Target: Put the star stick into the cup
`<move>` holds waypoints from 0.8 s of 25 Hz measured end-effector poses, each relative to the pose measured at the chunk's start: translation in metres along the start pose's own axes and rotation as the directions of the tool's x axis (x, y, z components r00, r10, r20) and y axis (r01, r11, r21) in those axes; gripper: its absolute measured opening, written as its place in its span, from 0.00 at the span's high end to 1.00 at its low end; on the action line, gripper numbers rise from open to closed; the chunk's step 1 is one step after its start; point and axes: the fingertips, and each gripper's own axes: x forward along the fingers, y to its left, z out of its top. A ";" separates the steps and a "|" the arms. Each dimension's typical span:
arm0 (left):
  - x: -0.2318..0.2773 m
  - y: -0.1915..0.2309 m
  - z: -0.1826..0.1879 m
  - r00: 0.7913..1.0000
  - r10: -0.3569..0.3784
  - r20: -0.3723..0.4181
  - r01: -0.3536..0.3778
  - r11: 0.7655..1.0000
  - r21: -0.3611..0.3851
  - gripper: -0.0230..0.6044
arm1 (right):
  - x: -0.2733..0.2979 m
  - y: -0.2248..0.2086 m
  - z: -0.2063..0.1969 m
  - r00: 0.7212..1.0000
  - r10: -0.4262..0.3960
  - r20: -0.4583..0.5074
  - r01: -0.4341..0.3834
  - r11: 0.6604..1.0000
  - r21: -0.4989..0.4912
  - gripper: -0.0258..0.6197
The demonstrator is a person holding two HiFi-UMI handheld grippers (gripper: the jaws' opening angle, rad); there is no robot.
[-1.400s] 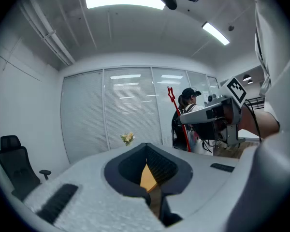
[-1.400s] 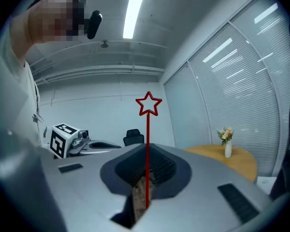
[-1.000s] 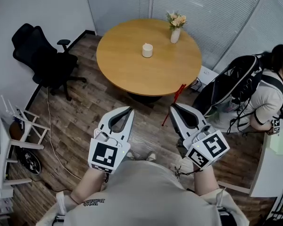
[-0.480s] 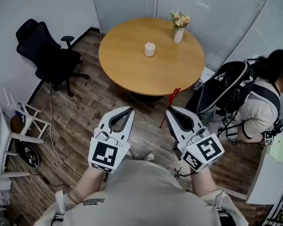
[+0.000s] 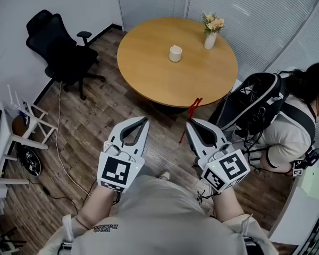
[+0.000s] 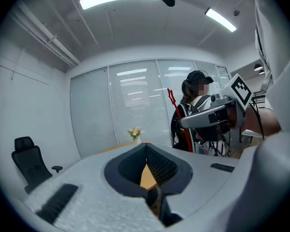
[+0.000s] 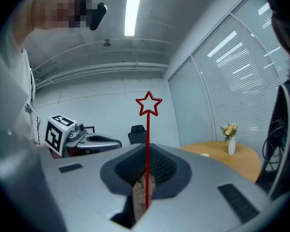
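Note:
The red star stick (image 5: 192,114) is clamped upright in my right gripper (image 5: 190,124), which is shut on its shaft. In the right gripper view its star (image 7: 149,104) rises above the closed jaws of the right gripper (image 7: 147,148). The white cup (image 5: 175,53) stands near the middle of the round wooden table (image 5: 149,68), well ahead of both grippers. My left gripper (image 5: 144,121) is shut and holds nothing, level with the right one. Seen from the left gripper (image 6: 146,147), the star stick (image 6: 172,100) and right gripper (image 6: 213,118) are off to the right.
A white vase of flowers (image 5: 212,32) stands at the table's far right edge. A black office chair (image 5: 58,47) is at the left, with a white rack (image 5: 18,134) by the wall. A seated person (image 5: 295,126) and a black backpack (image 5: 255,108) are at the right.
The view has drifted so the table and chair sit further right in the picture. My right gripper has shifted slightly left with the stick. Both stay shut.

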 end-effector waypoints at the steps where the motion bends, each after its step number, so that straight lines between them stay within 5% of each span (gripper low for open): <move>1: -0.001 0.000 0.000 1.000 0.005 -0.001 -0.005 1.000 0.001 0.93 | -0.001 0.001 0.001 1.000 0.002 0.001 -0.002 1.000 -0.001 0.90; 20: 0.049 -0.003 -0.028 1.000 0.019 -0.023 -0.019 0.999 0.028 0.93 | 0.012 -0.048 -0.030 1.000 0.012 0.012 -0.013 1.000 0.020 0.90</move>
